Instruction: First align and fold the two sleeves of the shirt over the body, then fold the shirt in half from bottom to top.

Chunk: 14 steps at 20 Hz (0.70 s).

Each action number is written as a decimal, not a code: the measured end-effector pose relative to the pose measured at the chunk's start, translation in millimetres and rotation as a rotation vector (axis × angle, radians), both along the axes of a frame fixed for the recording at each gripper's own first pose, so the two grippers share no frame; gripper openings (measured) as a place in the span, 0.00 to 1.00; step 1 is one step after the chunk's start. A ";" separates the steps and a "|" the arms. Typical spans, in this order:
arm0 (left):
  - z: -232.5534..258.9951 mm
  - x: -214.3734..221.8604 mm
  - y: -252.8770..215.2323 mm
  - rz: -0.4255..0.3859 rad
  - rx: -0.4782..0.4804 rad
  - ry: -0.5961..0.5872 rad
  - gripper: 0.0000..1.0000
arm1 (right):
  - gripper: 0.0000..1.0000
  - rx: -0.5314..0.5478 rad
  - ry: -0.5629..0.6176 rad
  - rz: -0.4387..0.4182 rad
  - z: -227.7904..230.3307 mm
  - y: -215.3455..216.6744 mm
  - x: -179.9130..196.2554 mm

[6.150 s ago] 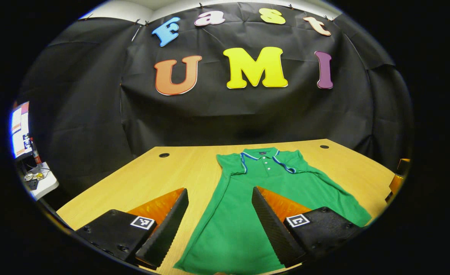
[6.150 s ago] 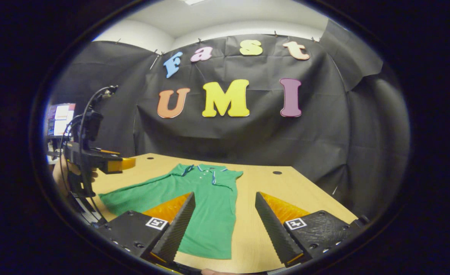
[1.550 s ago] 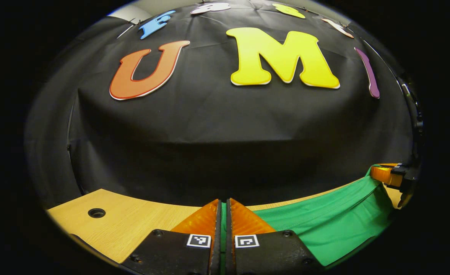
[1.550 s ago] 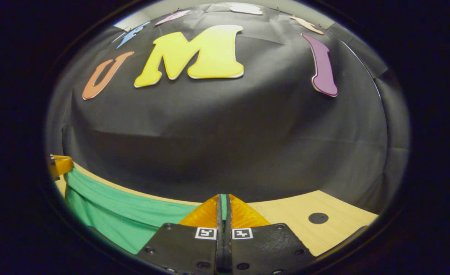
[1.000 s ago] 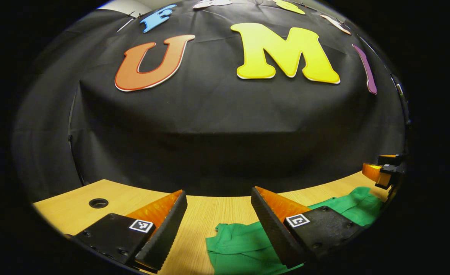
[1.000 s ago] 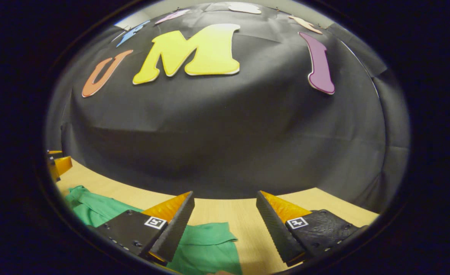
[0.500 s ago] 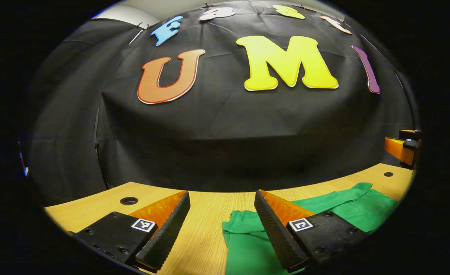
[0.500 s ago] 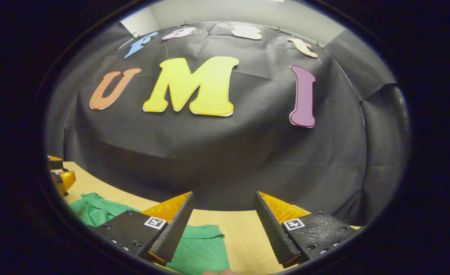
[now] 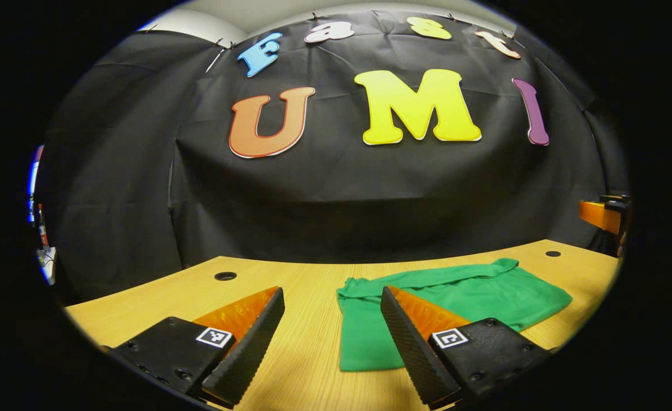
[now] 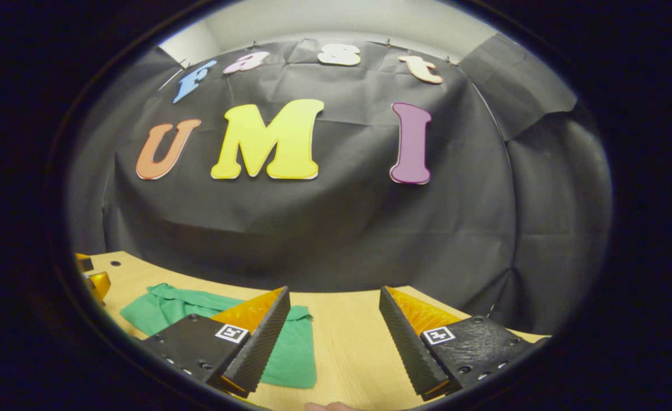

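Observation:
The green shirt (image 9: 461, 297) lies folded into a flat rectangle on the wooden table (image 9: 290, 285). My left gripper (image 9: 333, 342) is open above the table, just in front of the shirt's left edge, holding nothing. In the right gripper view the same shirt (image 10: 170, 308) lies at the lower left, partly hidden behind one finger. My right gripper (image 10: 333, 339) is open too, over bare wood beside the shirt's right edge. The right gripper's tip (image 9: 601, 216) shows at the far right of the left gripper view, and the left gripper's tip (image 10: 93, 279) at the far left of the right gripper view.
The black cloth wall stands close behind the table. Round cable holes (image 9: 225, 276) (image 9: 552, 253) sit near the table's far corners. A lit screen and small items (image 9: 41, 234) show at the far left beyond the table.
Both grippers were shut on the shirt's hem at the far side 1.6 s ago. They have opened, let it go and drawn back and up, leaving the shirt folded.

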<state>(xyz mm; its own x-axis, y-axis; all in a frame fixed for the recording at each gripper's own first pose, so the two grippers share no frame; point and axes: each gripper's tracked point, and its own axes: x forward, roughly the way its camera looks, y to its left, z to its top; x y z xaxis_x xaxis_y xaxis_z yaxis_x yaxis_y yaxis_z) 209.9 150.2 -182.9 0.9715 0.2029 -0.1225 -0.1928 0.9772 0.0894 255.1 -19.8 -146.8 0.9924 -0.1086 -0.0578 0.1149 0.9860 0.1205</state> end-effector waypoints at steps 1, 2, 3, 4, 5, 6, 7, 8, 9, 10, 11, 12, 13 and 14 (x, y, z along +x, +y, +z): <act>3.8 -13.9 -4.4 -0.006 -0.016 -0.006 1.00 | 0.95 -0.001 0.013 0.016 -4.6 -1.1 -16.8; 11.7 -26.2 -15.8 -0.041 -0.049 -0.020 1.00 | 0.95 -0.006 0.018 0.030 -6.0 -2.3 -32.6; 20.5 -40.5 -23.4 -0.044 -0.069 -0.028 1.00 | 0.96 -0.022 0.029 0.047 -6.9 -2.7 -48.6; 34.6 -56.0 -28.3 -0.034 -0.064 -0.044 1.00 | 0.95 -0.038 0.030 0.051 -5.7 -5.9 -65.3; 47.8 -71.2 -34.4 -0.034 -0.049 -0.059 1.00 | 0.95 -0.059 0.014 0.059 2.8 -10.0 -81.4; 62.7 -86.4 -40.7 -0.024 -0.029 -0.065 1.00 | 0.96 -0.081 -0.008 0.064 14.0 -14.3 -98.2; 76.7 -98.5 -48.1 -0.022 -0.008 -0.077 1.00 | 0.96 -0.097 -0.024 0.058 25.1 -21.1 -114.7; 91.4 -112.2 -57.5 -0.023 0.012 -0.094 1.00 | 0.95 -0.111 -0.037 0.062 36.1 -27.7 -131.0; 105.7 -124.3 -66.9 -0.034 0.030 -0.112 1.00 | 0.95 -0.127 -0.046 0.071 45.9 -30.3 -147.1; 115.7 -135.5 -78.9 -0.046 0.041 -0.109 1.00 | 0.94 -0.138 -0.048 0.081 54.3 -34.1 -162.8; 120.7 -146.7 -89.4 -0.059 0.055 -0.100 1.00 | 0.94 -0.141 -0.041 0.097 58.3 -35.7 -178.5; 126.2 -156.1 -101.5 -0.077 0.070 -0.081 1.00 | 0.95 -0.138 -0.029 0.112 61.7 -36.7 -194.9; 129.8 -168.4 -111.6 -0.092 0.090 -0.058 1.00 | 0.95 -0.123 -0.015 0.117 63.4 -40.2 -211.7; 132.8 -178.3 -120.8 -0.101 0.106 -0.041 1.00 | 0.95 -0.099 0.002 0.115 65.1 -43.3 -226.1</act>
<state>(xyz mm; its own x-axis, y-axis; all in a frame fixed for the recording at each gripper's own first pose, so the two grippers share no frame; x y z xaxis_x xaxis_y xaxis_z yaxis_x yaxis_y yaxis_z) 31.6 29.4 -50.1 0.9914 0.1132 -0.0654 -0.0992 0.9773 0.1874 28.9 -63.2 -81.7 0.9985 0.0008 -0.0544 0.0004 0.9998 0.0221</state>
